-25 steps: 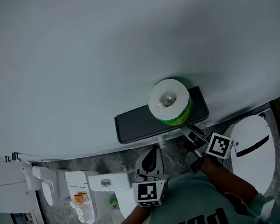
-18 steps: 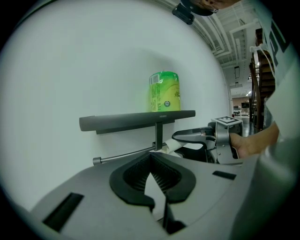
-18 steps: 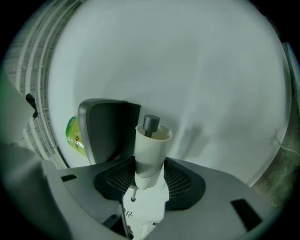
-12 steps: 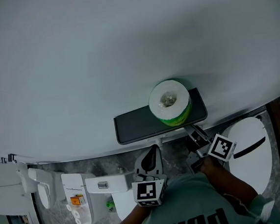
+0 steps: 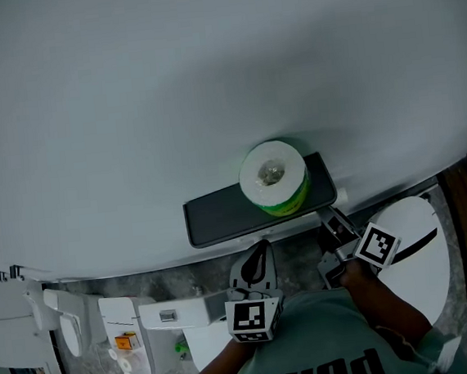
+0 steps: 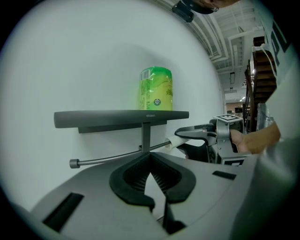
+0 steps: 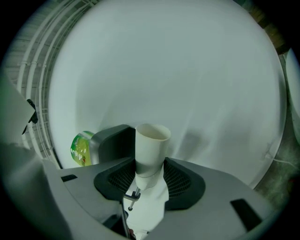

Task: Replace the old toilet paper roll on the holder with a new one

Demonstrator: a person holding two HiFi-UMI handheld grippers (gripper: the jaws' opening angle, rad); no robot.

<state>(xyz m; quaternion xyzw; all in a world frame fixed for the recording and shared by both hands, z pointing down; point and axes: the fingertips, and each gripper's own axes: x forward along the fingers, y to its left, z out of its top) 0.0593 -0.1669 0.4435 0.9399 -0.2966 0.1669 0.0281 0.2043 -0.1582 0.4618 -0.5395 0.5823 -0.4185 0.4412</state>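
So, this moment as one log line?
right gripper: jaws just closing, on cardboard tube; left gripper: shut, empty; new roll: on shelf

The right tongs [image 5: 334, 228] have drawn off to the right. A second ago their tips sat under the right-hand corner of the shelf [image 5: 220, 216]; now they lie just past that end. They have just been closing with the tube [image 7: 151, 149] between them, and they now press on it. The head view has shifted, so shelf and roll [image 5: 272, 177] sit a little further left and lower.
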